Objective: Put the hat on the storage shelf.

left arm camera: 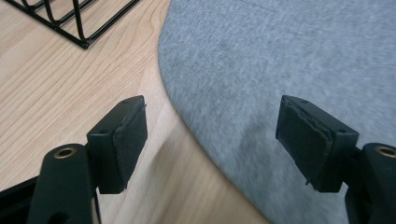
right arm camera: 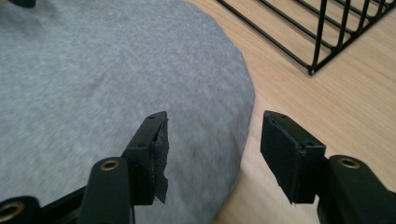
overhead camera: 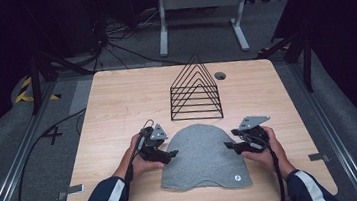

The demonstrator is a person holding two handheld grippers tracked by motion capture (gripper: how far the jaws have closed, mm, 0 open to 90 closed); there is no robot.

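As we look down from the high view, a grey beanie (overhead camera: 204,155) lies flat on the wooden desk (overhead camera: 117,107), near its front edge, between our 2 tongs. The left tongs (overhead camera: 174,153) sit at the beanie's left edge, jaws apart; in the left gripper view they straddle that edge, one jaw over wood, one over fabric. The right tongs (overhead camera: 227,145) sit at its right edge, jaws likewise apart and straddling it. A black wire rack (overhead camera: 195,89) stands just behind the beanie, not touching it.

High view looks down; both gripper views share the grey cloth (overhead camera: 203,154) closely.
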